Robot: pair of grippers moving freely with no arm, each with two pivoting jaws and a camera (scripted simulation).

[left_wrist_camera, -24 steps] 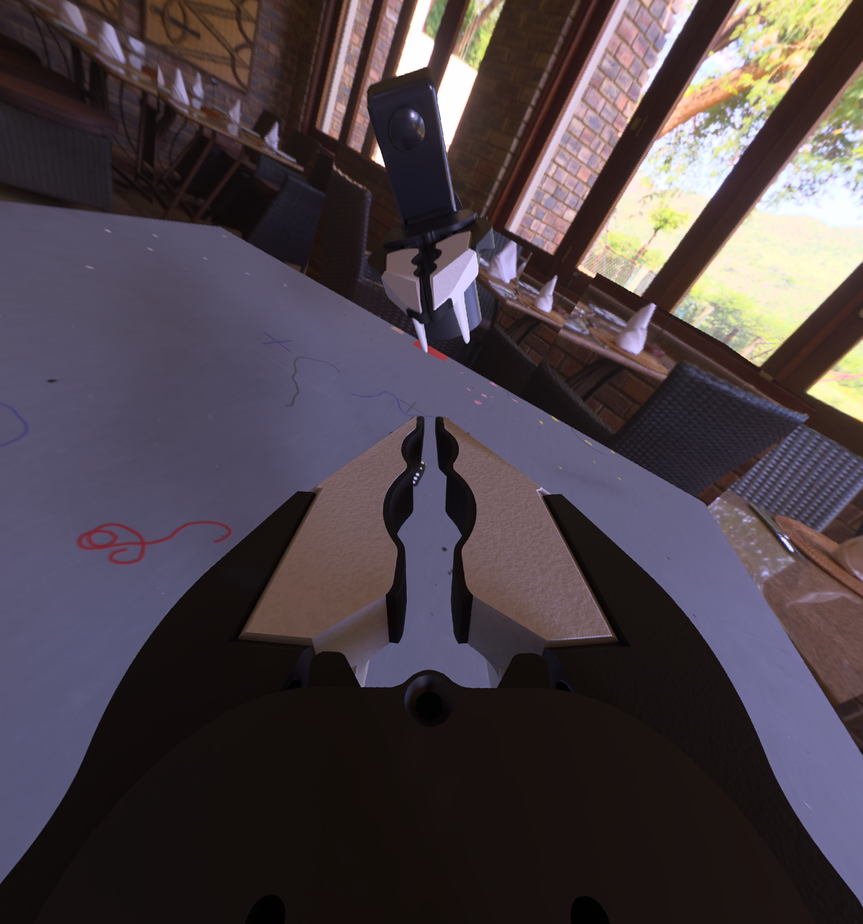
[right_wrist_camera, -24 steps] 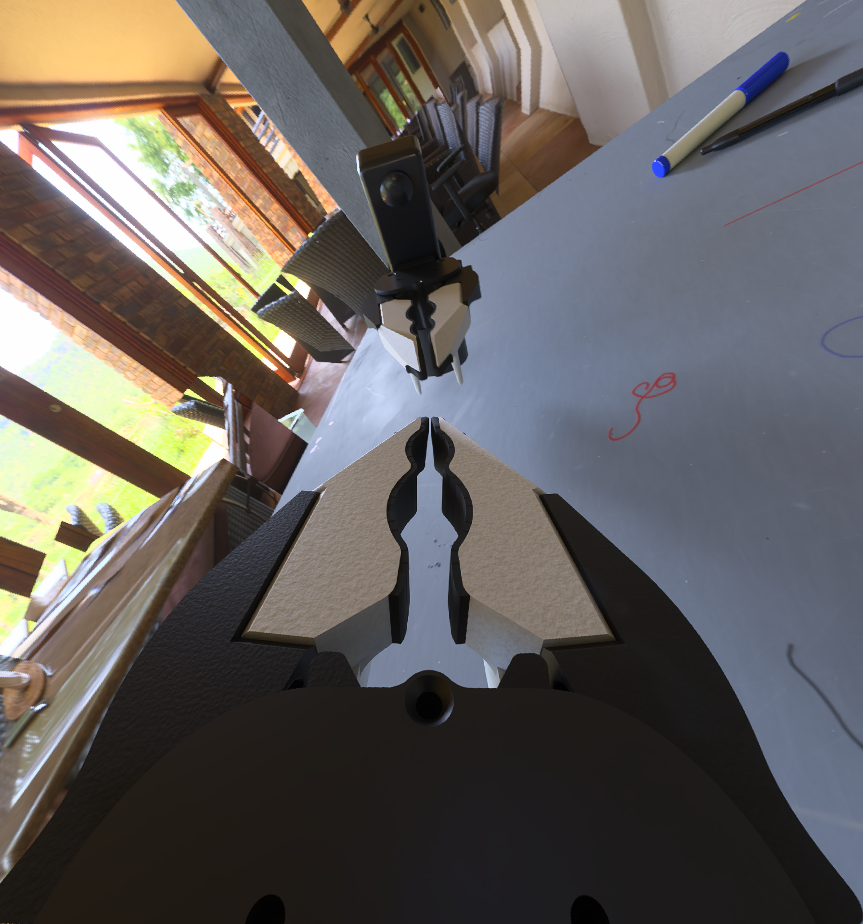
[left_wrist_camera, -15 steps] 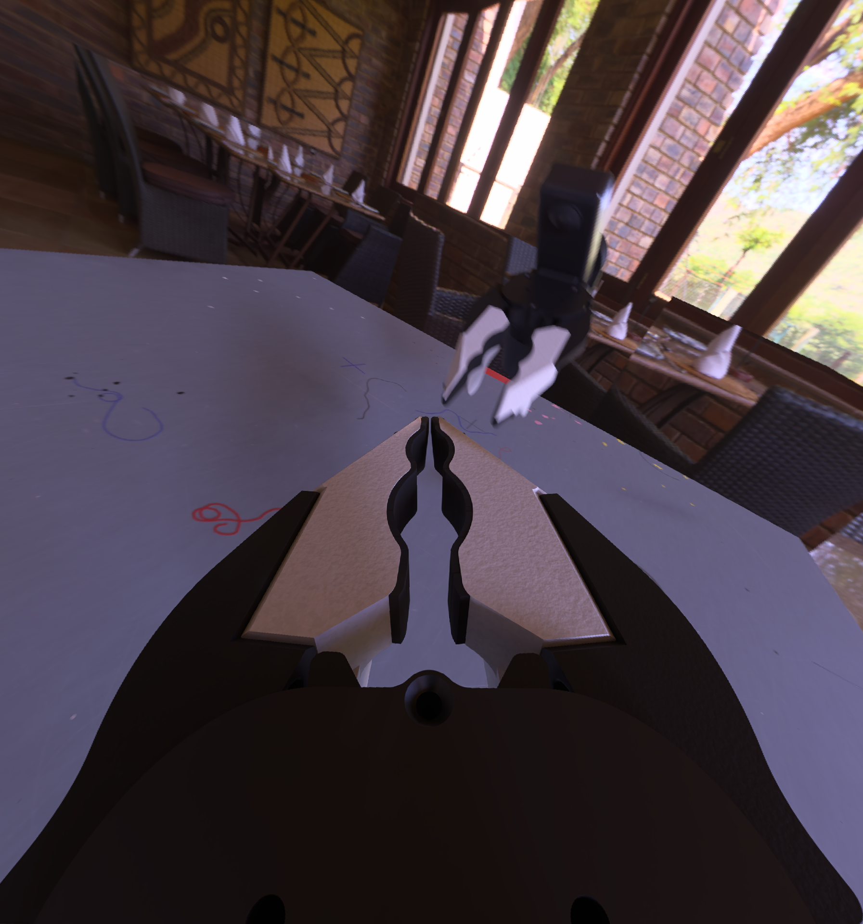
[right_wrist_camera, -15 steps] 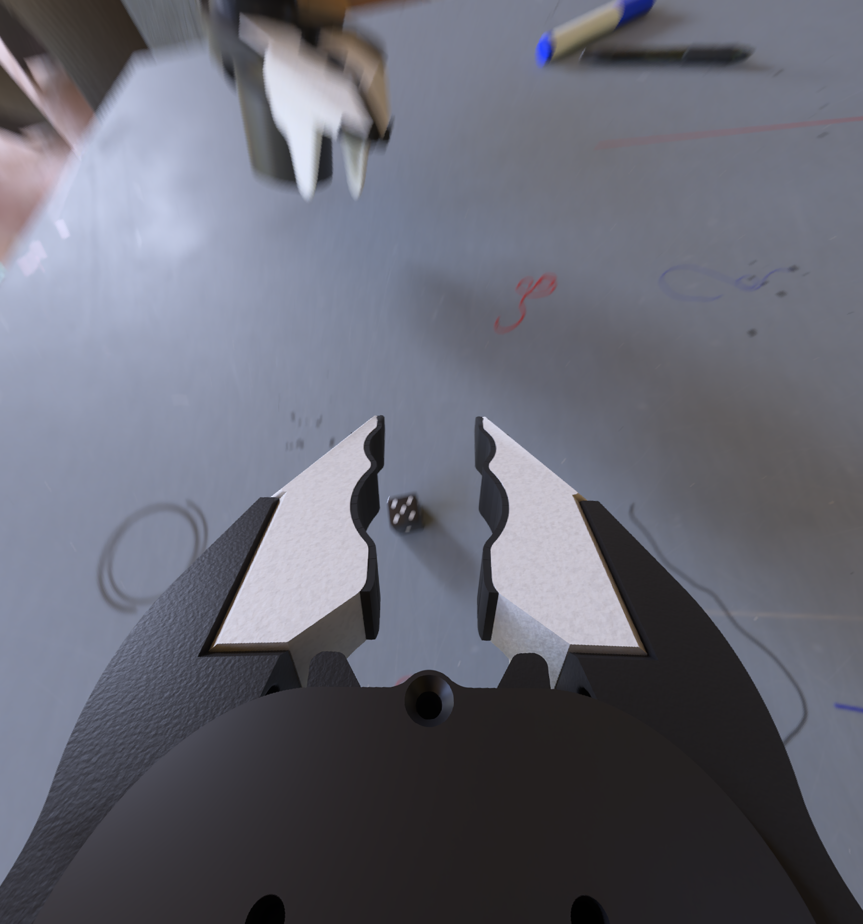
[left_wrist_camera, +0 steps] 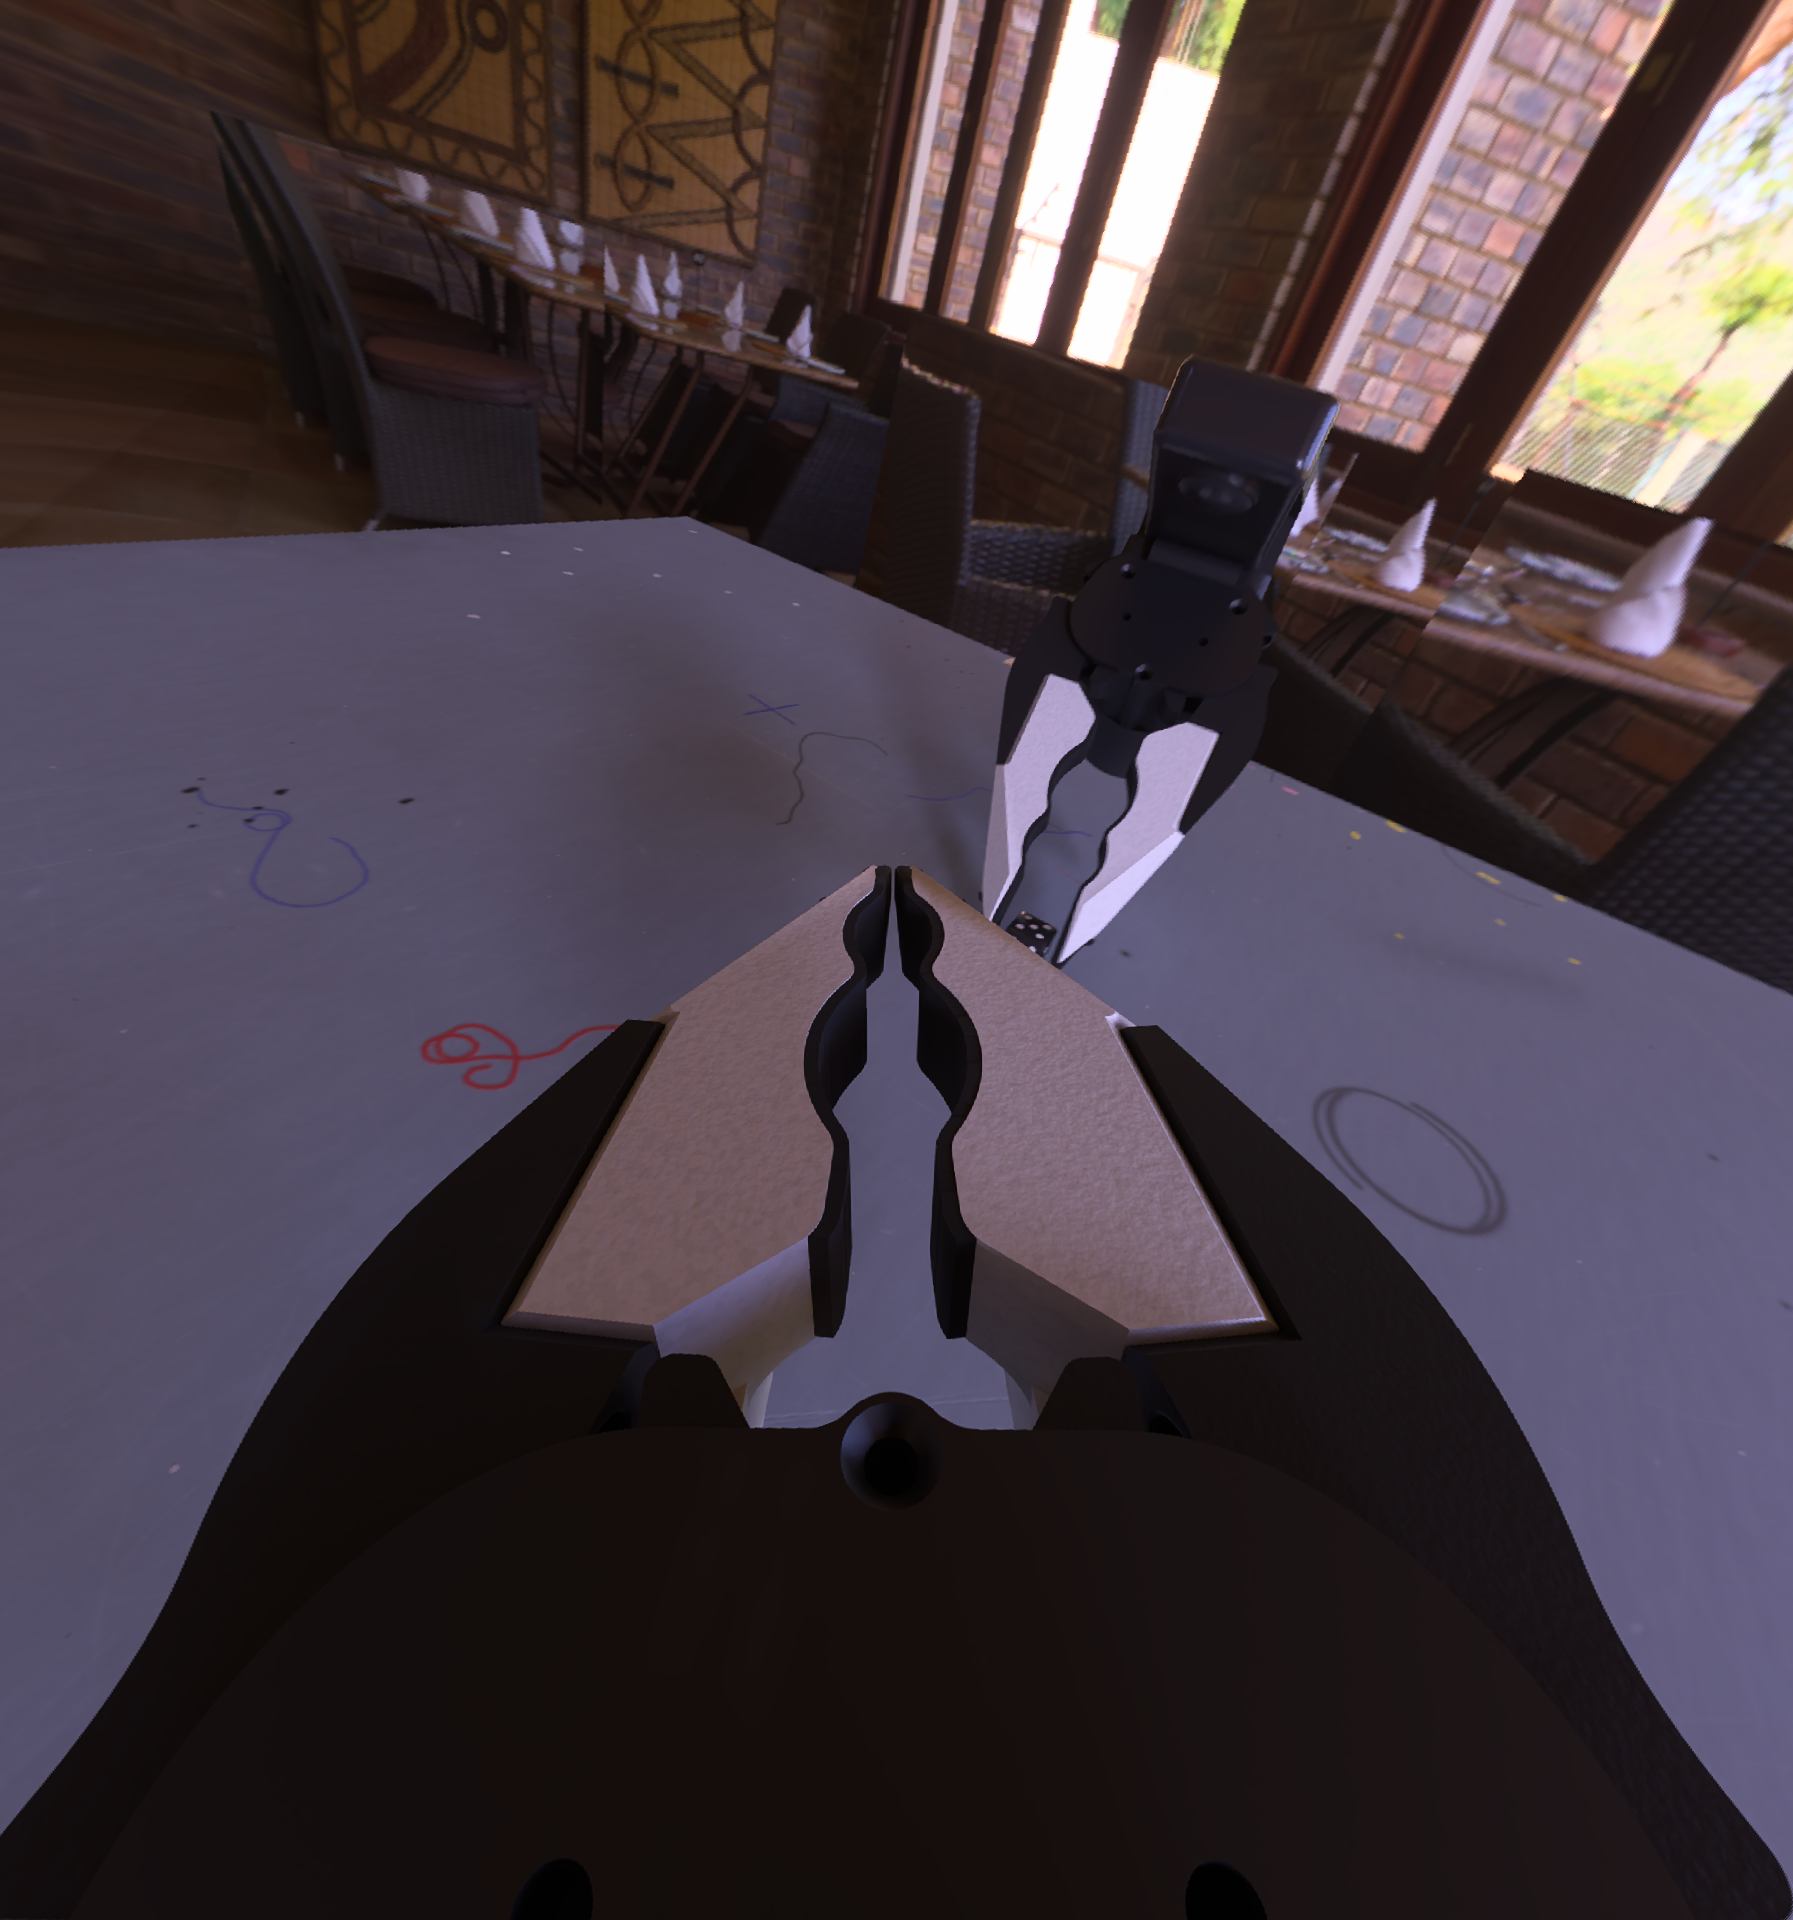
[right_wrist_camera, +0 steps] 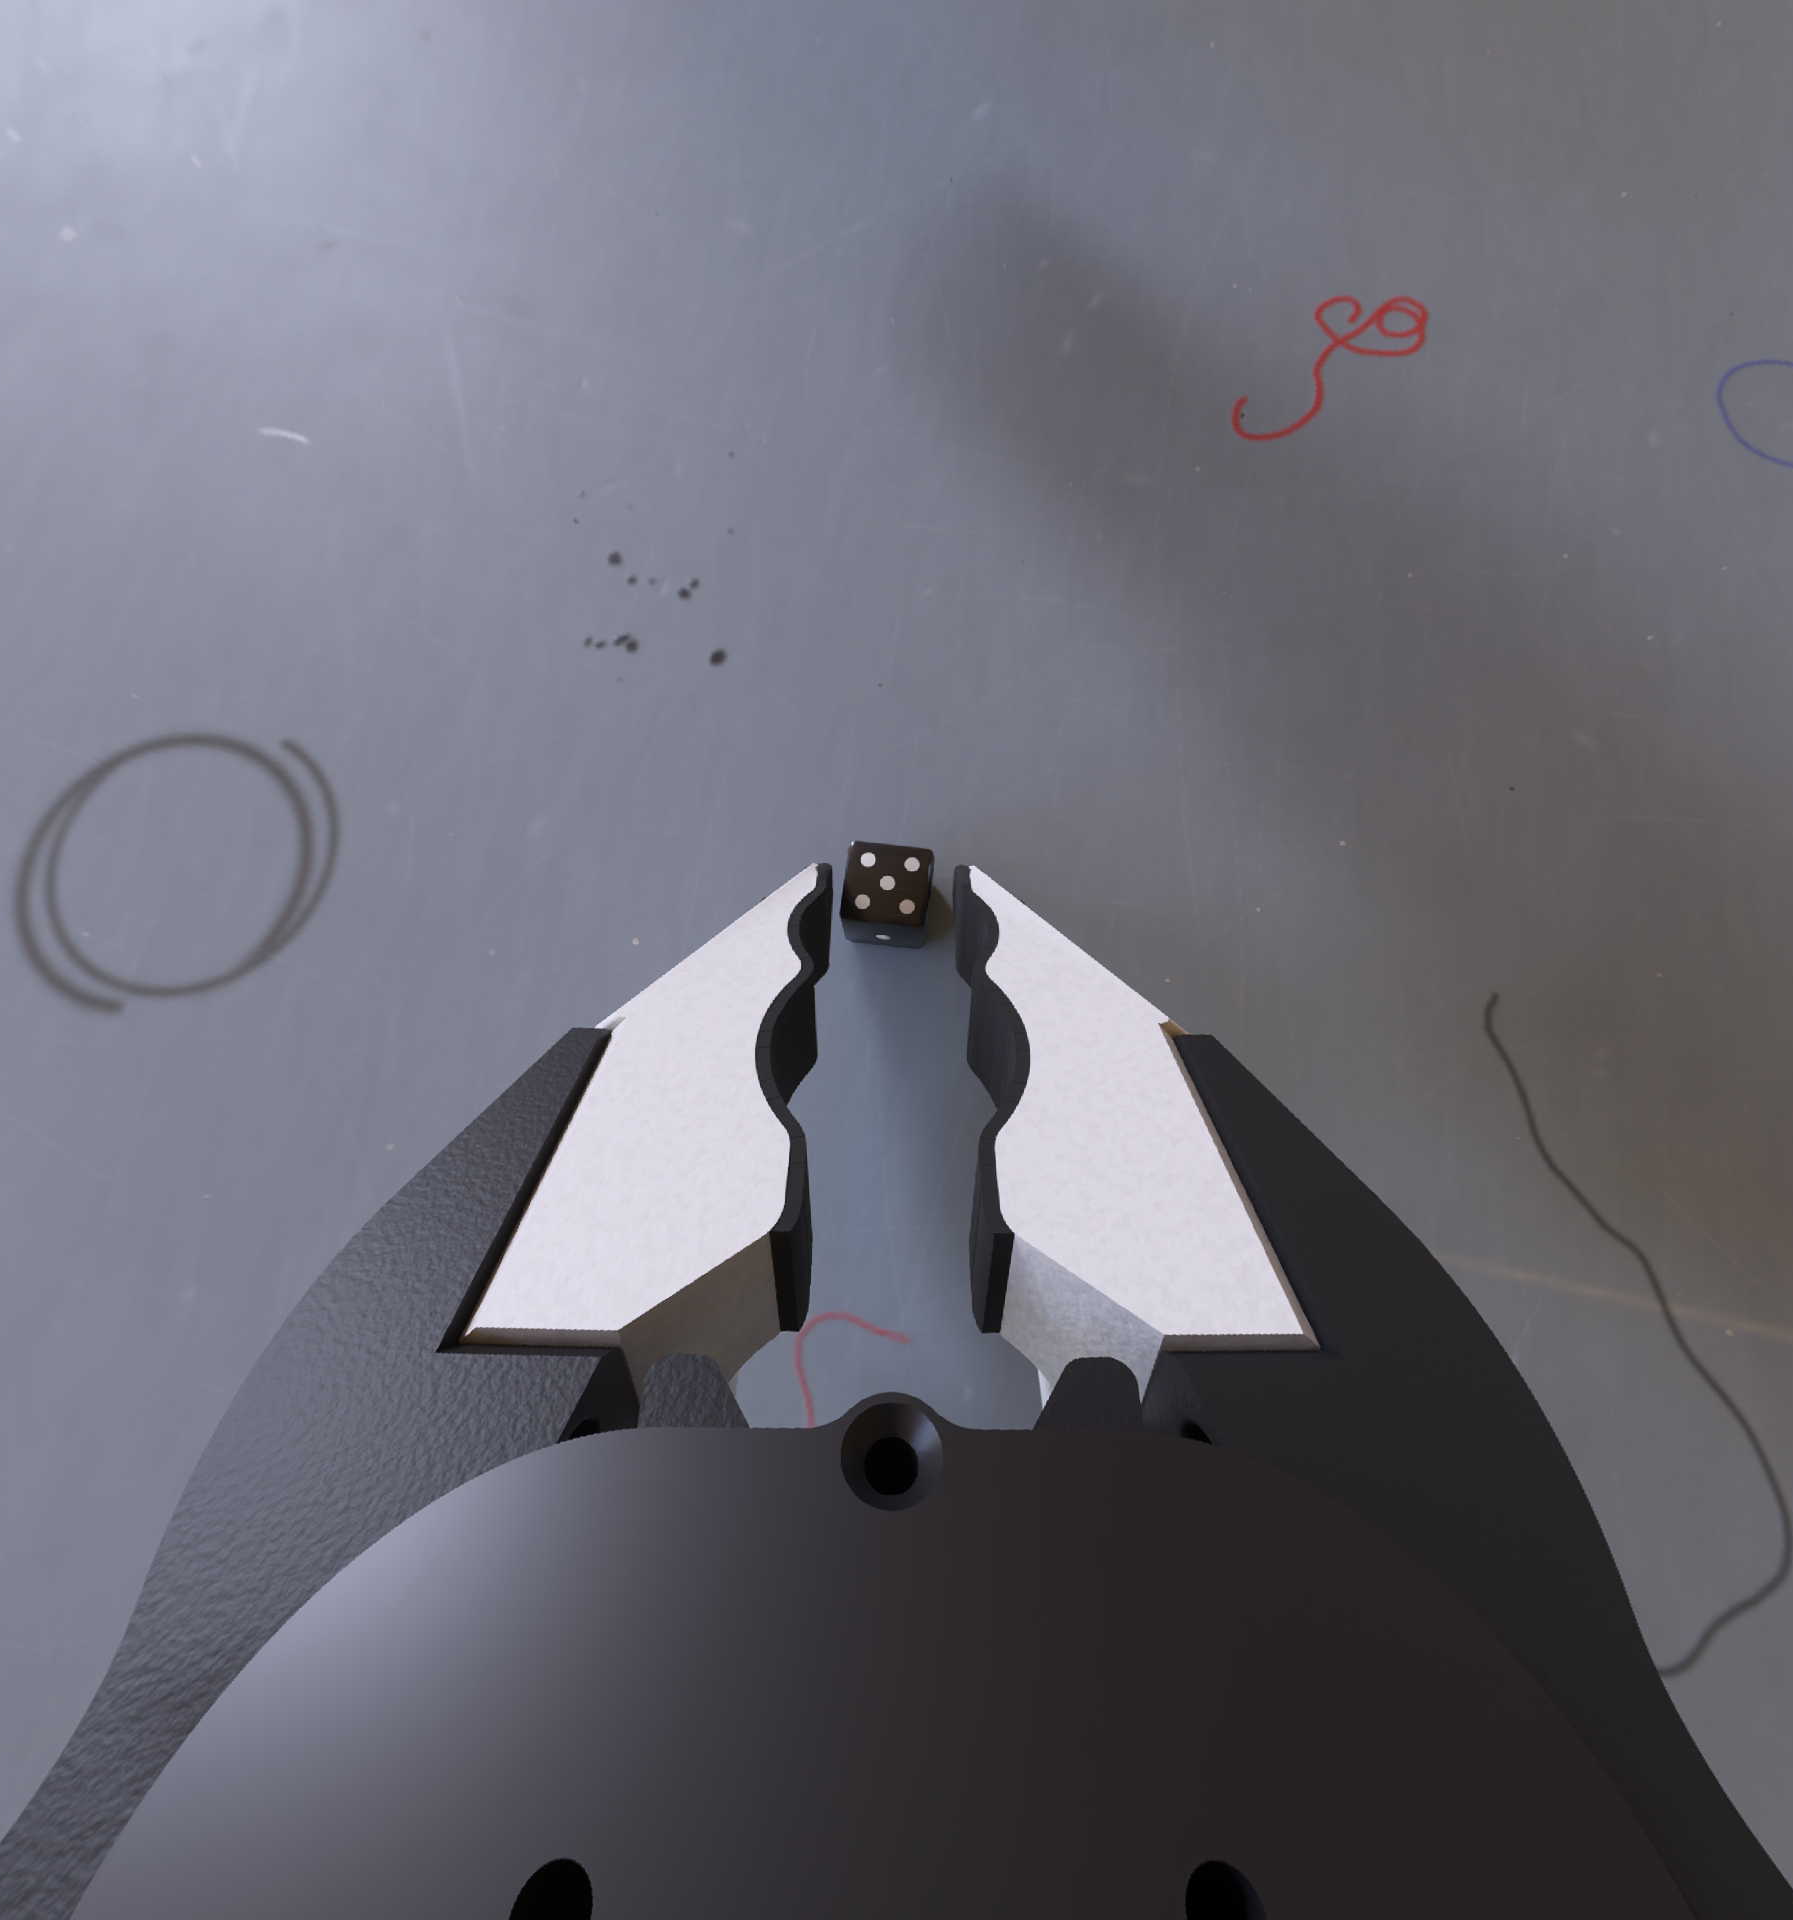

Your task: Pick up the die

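A small black die with white pips (right_wrist_camera: 887, 894) lies on the grey table (right_wrist_camera: 456, 416). My right gripper (right_wrist_camera: 892, 883) points steeply down at the table and is open, its two fingertips (right_wrist_camera: 817, 894) on either side of the die with a thin gap on each side. In the left wrist view the right gripper (left_wrist_camera: 1032, 940) stands tilted just ahead and to the right, with the die (left_wrist_camera: 1032, 928) between its tips. My left gripper (left_wrist_camera: 892, 878) is shut and empty, hovering low over the table just left of the die.
The table bears pen scribbles: a red curl (left_wrist_camera: 476, 1049), a blue loop (left_wrist_camera: 300, 862), a dark double circle (right_wrist_camera: 175, 873) and a long black line (right_wrist_camera: 1650, 1299). The table's far and right edges (left_wrist_camera: 1494, 894) drop off towards wicker chairs (left_wrist_camera: 1723, 810).
My right gripper has swung down over the table, opened, then narrowed its fingers around the die. My left gripper has stayed shut while its view shifted left.
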